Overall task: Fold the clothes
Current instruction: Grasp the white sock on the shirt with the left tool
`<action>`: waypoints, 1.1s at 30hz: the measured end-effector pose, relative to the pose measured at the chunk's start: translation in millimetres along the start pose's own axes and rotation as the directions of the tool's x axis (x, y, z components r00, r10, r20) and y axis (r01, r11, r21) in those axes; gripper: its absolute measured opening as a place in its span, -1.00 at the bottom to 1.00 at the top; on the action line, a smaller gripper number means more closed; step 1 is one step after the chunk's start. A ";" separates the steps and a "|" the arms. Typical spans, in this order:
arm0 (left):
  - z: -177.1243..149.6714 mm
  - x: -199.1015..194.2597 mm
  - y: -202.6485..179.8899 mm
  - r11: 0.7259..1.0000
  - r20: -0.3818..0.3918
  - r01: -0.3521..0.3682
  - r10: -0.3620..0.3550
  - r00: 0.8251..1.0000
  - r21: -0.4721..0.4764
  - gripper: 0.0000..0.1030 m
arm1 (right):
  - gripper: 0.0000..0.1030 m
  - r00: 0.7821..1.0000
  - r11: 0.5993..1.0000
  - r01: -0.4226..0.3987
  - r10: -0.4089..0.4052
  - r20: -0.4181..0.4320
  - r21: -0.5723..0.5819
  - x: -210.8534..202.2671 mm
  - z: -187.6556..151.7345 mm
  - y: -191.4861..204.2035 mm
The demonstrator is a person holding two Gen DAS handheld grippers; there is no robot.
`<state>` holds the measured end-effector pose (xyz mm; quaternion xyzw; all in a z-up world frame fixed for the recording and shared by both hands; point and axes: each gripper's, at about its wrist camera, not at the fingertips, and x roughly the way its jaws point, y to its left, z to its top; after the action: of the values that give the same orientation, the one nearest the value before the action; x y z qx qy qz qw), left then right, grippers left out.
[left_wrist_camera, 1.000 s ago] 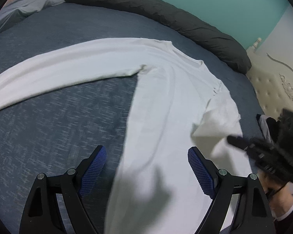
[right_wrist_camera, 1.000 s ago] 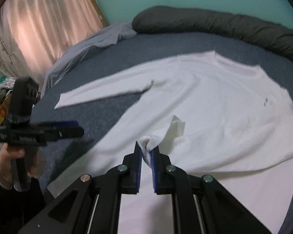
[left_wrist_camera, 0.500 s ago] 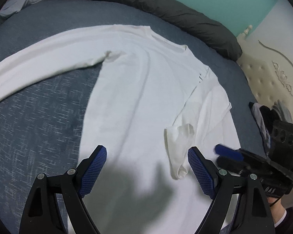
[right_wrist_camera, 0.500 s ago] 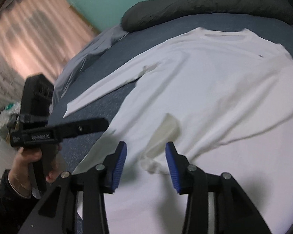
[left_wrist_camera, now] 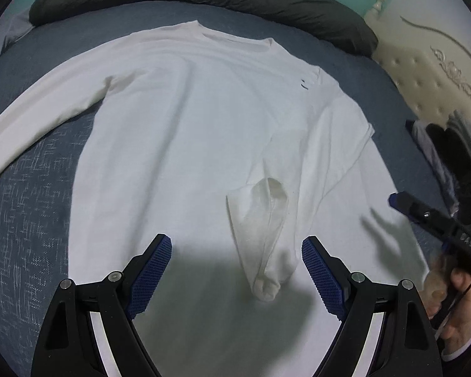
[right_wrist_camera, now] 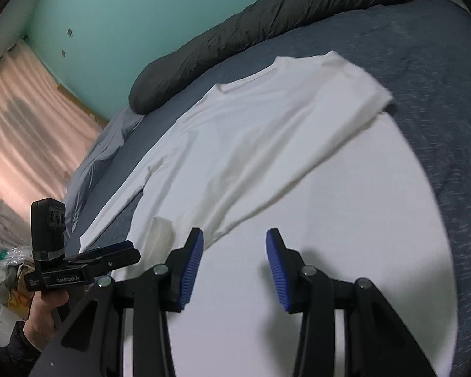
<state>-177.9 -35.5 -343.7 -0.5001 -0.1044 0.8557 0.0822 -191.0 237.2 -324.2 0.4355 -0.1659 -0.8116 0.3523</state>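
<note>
Left wrist view: white shirt [left_wrist_camera: 185,144] is spread flat on the bed [left_wrist_camera: 25,213], collar far, hem near. One sleeve [left_wrist_camera: 267,235] is folded over the body — its cuff lies just ahead of the left gripper [left_wrist_camera: 237,270], between the wide-open pads, long axis running away. Right gripper [right_wrist_camera: 234,270], off to the side, has just been opening; nothing is held.

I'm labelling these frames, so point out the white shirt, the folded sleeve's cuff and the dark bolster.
shirt [left_wrist_camera: 185,132], left wrist view, on the chest panel.
cuff [left_wrist_camera: 267,289], left wrist view, on the sleeve's open end lying on the shirt.
bolster [right_wrist_camera: 235,37], right wrist view, on its middle.
</note>
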 end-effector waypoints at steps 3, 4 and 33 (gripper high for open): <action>-1.0 7.5 -3.8 1.000 -0.011 -0.022 0.022 1.000 0.013 0.71 | -0.18 1.000 1.000 -0.014 0.013 0.027 0.018 -4.7 -2.7 -9.7; -1.6 9.7 -5.1 0.999 -0.012 -0.034 0.034 0.999 0.017 0.71 | -0.18 0.999 0.999 -0.019 0.018 0.034 0.027 -5.2 -3.7 -12.7; 12.9 -35.3 35.7 0.995 0.151 0.052 -0.039 0.988 -0.087 -0.95 | -0.18 0.999 0.991 0.003 -0.010 0.049 0.134 -7.9 -1.5 -44.5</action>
<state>-173.2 -79.8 -317.3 -0.4353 -0.1602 0.8831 0.0709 -205.8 273.9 -346.0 0.4382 -0.2272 -0.8105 0.3154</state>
